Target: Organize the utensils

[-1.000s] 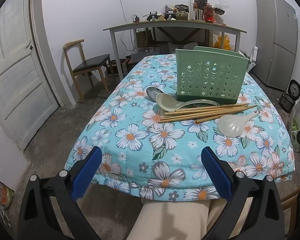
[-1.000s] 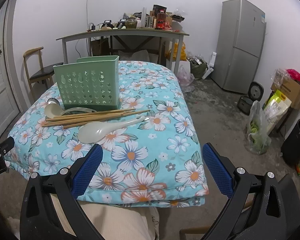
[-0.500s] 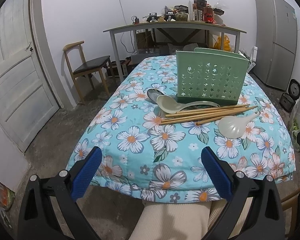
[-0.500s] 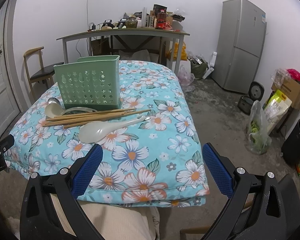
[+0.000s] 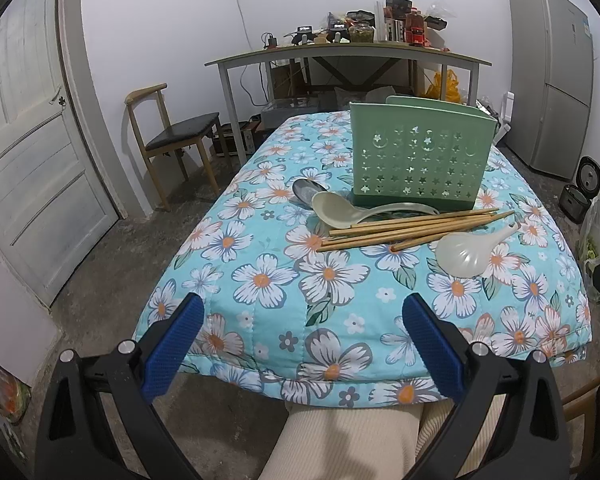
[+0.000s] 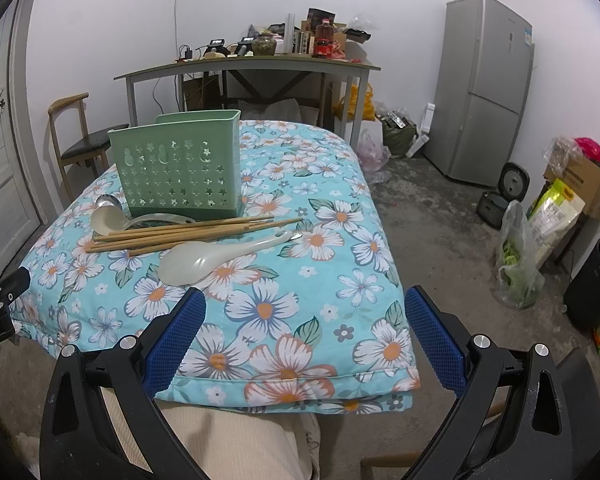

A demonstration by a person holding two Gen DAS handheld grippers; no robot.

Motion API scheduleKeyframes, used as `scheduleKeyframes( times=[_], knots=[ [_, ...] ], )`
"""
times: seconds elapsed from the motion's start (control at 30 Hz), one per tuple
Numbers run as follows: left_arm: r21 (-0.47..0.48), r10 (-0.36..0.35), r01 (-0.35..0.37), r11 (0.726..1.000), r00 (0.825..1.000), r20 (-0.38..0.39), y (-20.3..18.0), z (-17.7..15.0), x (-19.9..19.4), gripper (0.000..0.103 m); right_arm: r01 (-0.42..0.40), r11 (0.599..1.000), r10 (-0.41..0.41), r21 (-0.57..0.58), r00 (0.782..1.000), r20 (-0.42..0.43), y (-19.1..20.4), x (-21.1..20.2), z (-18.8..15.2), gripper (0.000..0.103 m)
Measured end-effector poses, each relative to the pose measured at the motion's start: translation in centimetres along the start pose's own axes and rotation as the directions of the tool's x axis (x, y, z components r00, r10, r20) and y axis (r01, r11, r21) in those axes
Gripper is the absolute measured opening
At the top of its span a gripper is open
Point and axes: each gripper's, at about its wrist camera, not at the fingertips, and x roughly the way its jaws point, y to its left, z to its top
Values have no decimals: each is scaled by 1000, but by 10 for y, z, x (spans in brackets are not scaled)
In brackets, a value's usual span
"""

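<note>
A green perforated utensil holder [image 5: 420, 156] [image 6: 180, 172] stands upright on the floral cloth. In front of it lie several wooden chopsticks [image 5: 416, 228] [image 6: 180, 234], a pale rice paddle [image 5: 466, 254] [image 6: 216, 258], a cream ladle spoon [image 5: 336, 210] [image 6: 108, 220] and a metal spoon [image 5: 306, 190] [image 6: 105, 201]. My left gripper [image 5: 304, 332] is open and empty at the near edge of the table, short of the utensils. My right gripper [image 6: 306, 326] is likewise open and empty, just short of the rice paddle.
The table's floral cloth [image 5: 268, 280] drops off at the near edge, above a person's beige trouser legs [image 5: 340, 440]. A wooden chair [image 5: 172, 140], a cluttered grey table [image 5: 340, 56], a door [image 5: 24, 160], a fridge [image 6: 484, 88] and floor bags [image 6: 520, 264] surround it.
Both grippers have barely shifted; the left view has moved slightly, so the table sits a touch lower and nearer. Nothing was grasped or moved.
</note>
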Motion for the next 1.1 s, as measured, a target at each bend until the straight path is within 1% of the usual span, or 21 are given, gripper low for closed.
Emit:
scheduleKeyframes(
  times=[1.1],
  knots=[
    [9, 2, -2, 1000, 1000, -8, 1, 0, 2, 97, -3, 1000, 3, 1, 1000, -6, 0, 1, 0, 95]
  ],
)
